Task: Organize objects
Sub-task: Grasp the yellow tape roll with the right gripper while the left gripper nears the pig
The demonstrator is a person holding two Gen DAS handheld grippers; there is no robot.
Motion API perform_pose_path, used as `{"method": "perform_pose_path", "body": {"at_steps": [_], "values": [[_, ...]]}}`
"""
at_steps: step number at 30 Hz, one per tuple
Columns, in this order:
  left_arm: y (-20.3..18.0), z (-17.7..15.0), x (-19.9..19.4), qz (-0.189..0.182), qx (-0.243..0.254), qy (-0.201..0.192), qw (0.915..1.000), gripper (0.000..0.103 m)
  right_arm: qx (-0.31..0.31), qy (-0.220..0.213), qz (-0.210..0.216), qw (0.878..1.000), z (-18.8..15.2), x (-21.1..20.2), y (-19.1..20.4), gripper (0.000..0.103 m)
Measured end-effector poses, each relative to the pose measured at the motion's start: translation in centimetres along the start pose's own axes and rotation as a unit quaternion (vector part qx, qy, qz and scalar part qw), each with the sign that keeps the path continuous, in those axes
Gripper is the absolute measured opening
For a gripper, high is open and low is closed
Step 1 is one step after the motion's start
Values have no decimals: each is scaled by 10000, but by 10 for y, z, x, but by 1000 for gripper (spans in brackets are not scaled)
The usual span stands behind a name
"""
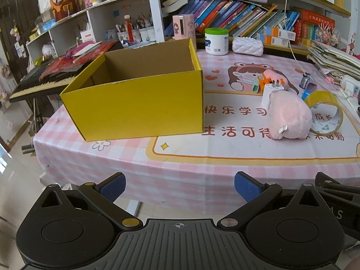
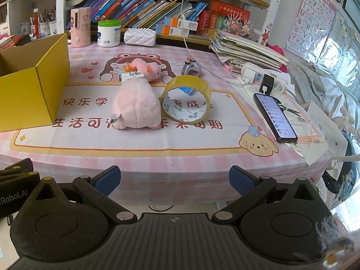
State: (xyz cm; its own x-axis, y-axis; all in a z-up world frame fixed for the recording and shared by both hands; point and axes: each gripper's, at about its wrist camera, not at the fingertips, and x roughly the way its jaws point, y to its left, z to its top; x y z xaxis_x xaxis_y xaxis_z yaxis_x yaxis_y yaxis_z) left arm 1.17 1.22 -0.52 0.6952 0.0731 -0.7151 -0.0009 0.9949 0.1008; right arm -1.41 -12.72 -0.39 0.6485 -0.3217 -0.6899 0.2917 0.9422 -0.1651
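Note:
An open yellow cardboard box stands on the left of the pink table mat, with no contents showing. Right of it lies a pink plush toy. A roll of yellow tape stands on edge beside the plush. Behind them sit a white plug adapter, an orange clip and a small pink toy. My left gripper is open, short of the table's front edge. My right gripper is open too, facing the plush and tape.
A phone on a cable and a power strip lie at the right. A stack of papers, a white jar and bookshelves line the back. A keyboard stands left of the table.

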Motion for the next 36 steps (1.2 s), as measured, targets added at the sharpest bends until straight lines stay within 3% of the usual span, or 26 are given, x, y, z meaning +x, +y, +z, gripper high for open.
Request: {"method": "perform_pose_path", "body": {"at_steps": [25, 36], "values": [[-47, 30, 23, -403, 30, -109, 9991, 103, 131, 28, 177, 9998, 31, 45, -45, 103], [-70, 49, 31, -587, -221, -301, 9976, 103, 153, -472, 505, 9975, 62, 69, -74, 99]]}}
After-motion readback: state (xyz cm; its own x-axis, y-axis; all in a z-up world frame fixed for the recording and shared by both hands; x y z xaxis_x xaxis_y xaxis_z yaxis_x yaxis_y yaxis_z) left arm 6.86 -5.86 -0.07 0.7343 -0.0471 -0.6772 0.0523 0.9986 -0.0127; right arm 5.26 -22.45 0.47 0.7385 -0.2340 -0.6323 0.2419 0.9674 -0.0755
